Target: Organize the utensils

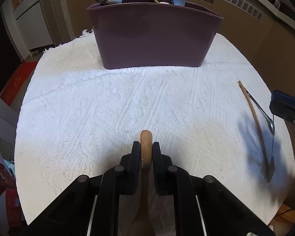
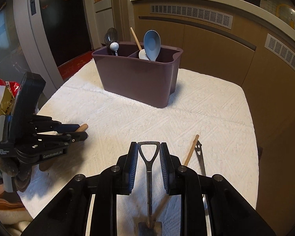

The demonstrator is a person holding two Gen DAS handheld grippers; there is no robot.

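Observation:
A dark purple two-compartment utensil caddy (image 1: pixel 155 35) stands at the far side of the white cloth; in the right wrist view (image 2: pixel 135 78) it holds several spoons and a wooden stick. My left gripper (image 1: pixel 146 149) is shut on a wooden spoon's handle (image 1: pixel 146 149), with the bowl hanging below. It also shows in the right wrist view (image 2: pixel 76 131) at the left. My right gripper (image 2: pixel 148 149) is shut on the D-shaped handle of a dark metal shovel-shaped spoon (image 2: pixel 149 165), held above the cloth.
A wooden utensil (image 1: pixel 253 118) and a metal utensil (image 1: pixel 263 112) lie on the right of the white cloth (image 1: pixel 127 108); they also show in the right wrist view (image 2: pixel 190 151) (image 2: pixel 200 159). Bags sit off the table's left edge. Cabinets stand behind.

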